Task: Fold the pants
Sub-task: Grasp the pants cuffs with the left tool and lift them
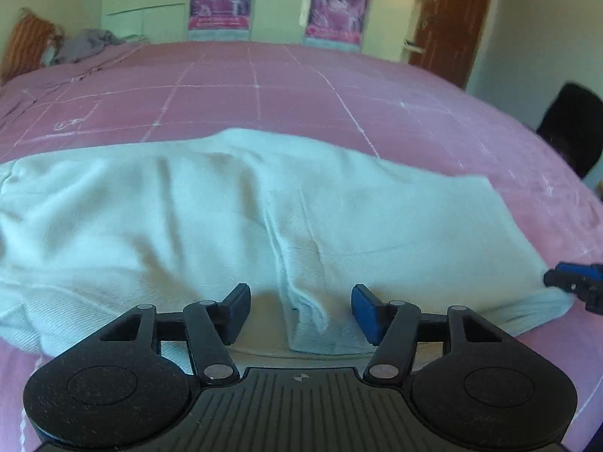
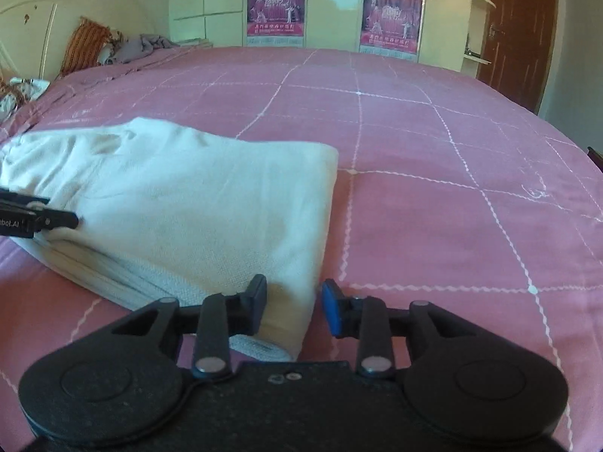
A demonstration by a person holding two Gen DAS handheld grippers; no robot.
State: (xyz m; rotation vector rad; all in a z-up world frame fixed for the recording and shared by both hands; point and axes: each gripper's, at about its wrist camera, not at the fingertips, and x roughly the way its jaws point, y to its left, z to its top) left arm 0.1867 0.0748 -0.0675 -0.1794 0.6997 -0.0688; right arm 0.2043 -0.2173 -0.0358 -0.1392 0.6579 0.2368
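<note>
1. One pair of pale white pants lies folded on the pink bedspread, at the bed's near edge. All places below are given relative to the pants.
2. Long axis: the pants run crosswise along the near edge of the bed, not toward the wardrobe behind it. In the right wrist view the folded end points right; the opposite end runs out of view to the left.
3. Layers: stacked edges with a ribbed band show along the near side of the pants.
4. Left gripper: at the near edge of the pants, about mid-length. Its fingers stand well apart, with a raised seam fold of the cloth between them; neither pad presses on it.
5. Right gripper: at the near right corner of the pants. Its fingers stand partly apart; the corner of the cloth lies between them, with a visible gap at the right pad. No grip on the cloth.
6. Beyond the far left end of the pants, an orange striped pillow and crumpled grey cloth lie at the head of the bed.
7. Two pink posters hang on the wardrobe beyond the pants.
</note>
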